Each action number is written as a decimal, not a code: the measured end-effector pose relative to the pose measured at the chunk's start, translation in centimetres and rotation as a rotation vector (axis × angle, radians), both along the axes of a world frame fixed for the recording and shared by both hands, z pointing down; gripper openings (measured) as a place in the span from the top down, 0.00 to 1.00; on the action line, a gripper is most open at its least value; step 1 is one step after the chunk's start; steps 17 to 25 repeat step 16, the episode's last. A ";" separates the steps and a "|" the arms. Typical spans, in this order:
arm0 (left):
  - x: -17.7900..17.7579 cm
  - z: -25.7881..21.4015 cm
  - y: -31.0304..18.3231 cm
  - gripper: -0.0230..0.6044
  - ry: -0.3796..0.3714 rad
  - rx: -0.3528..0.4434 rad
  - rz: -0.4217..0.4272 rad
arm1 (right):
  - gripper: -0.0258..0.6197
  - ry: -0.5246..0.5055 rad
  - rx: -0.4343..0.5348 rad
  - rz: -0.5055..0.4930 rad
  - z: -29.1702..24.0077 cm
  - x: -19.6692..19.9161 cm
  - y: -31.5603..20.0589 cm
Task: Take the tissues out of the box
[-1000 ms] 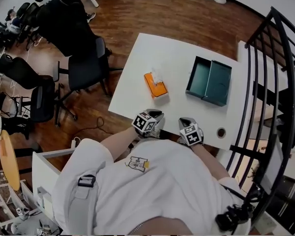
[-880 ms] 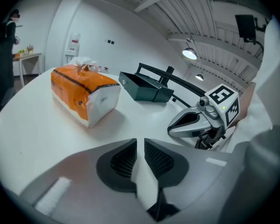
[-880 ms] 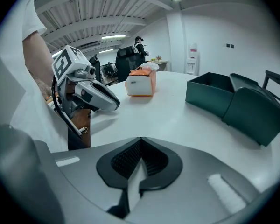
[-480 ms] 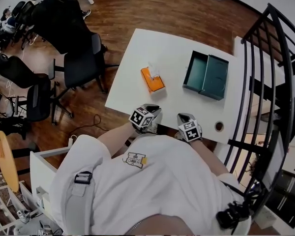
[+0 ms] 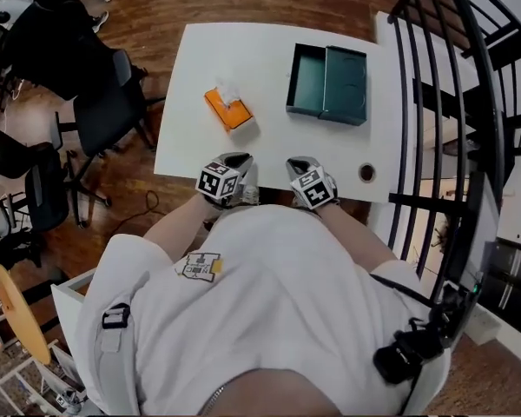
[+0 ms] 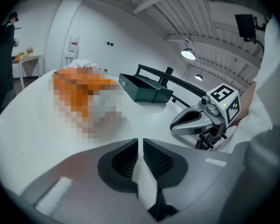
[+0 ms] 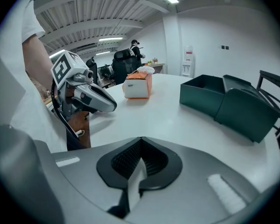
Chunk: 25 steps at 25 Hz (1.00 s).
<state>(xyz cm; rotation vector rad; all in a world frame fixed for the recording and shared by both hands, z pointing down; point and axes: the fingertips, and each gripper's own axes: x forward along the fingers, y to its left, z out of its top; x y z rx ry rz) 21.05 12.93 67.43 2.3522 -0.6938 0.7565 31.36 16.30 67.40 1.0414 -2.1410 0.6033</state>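
Observation:
An orange tissue box (image 5: 228,110) with a white tissue sticking up from its slot stands on the white table (image 5: 269,68), left of centre. It also shows in the right gripper view as the orange tissue box (image 7: 138,84), far ahead. My left gripper (image 5: 230,174) and right gripper (image 5: 302,175) hover side by side at the table's near edge, well short of the box. Both are shut with nothing between their jaws, as the left gripper (image 6: 139,141) and right gripper (image 7: 140,142) show in their own views.
An open dark green case (image 5: 327,83) lies on the table to the right of the box. A round cable hole (image 5: 366,173) sits near the right front corner. Black railings (image 5: 443,102) stand to the right, office chairs (image 5: 95,111) to the left.
The head view has shifted, so the table and box now sit higher and further left in it. Both grippers stay shut at the near edge.

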 end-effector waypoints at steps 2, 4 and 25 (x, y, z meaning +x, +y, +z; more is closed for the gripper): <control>0.5 -0.7 0.1 0.91 0.003 -0.003 -0.003 | 0.96 0.004 0.000 0.006 -0.7 0.6 0.1; 0.9 -1.0 -0.1 0.91 0.003 -0.005 -0.002 | 0.96 0.005 0.001 0.012 -1.0 1.0 -0.2; -0.9 1.4 -1.5 0.92 -0.009 0.004 -0.020 | 0.96 -0.007 0.002 0.028 1.8 -0.5 -1.6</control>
